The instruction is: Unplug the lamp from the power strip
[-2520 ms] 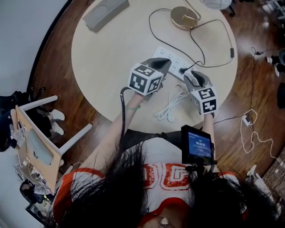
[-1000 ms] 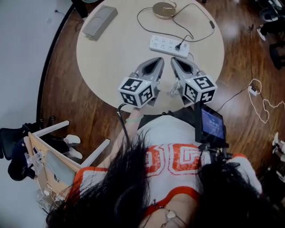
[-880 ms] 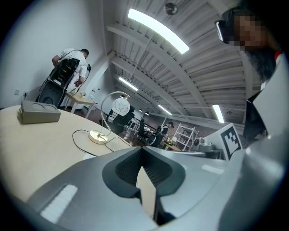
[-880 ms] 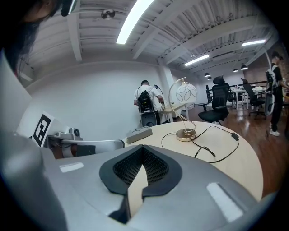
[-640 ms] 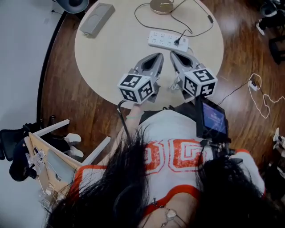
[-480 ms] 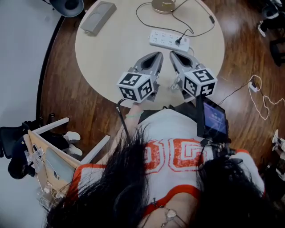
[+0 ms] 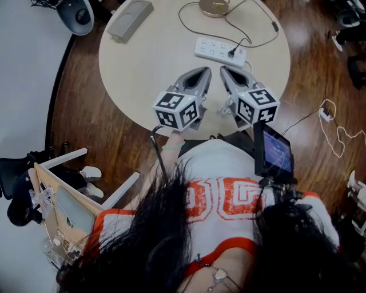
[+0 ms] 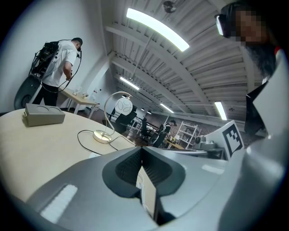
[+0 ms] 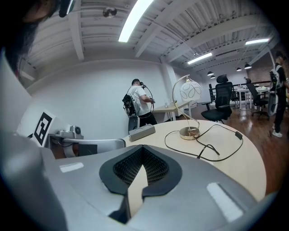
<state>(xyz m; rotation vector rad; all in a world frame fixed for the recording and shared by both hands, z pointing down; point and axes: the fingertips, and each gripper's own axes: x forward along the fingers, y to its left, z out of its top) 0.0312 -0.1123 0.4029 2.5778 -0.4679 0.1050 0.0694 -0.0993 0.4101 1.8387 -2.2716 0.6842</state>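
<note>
Both grippers hover over the near edge of the round beige tabletop (image 7: 148, 63). Your left gripper (image 7: 201, 74) is closed on nothing, and your right gripper (image 7: 226, 72) likewise, pads together. The white power strip (image 7: 219, 51) lies farther out, with the lamp's black plug (image 7: 233, 55) seated at its right end and the gold lamp base (image 7: 214, 6) beyond. The unplugging looks not yet begun: open the right gripper, reach out and clamp that plug.

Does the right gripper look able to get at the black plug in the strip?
Probably yes. The right gripper sits near the plug, with only bare table between them. Its jaws are shut, so they would have to open first.
</note>
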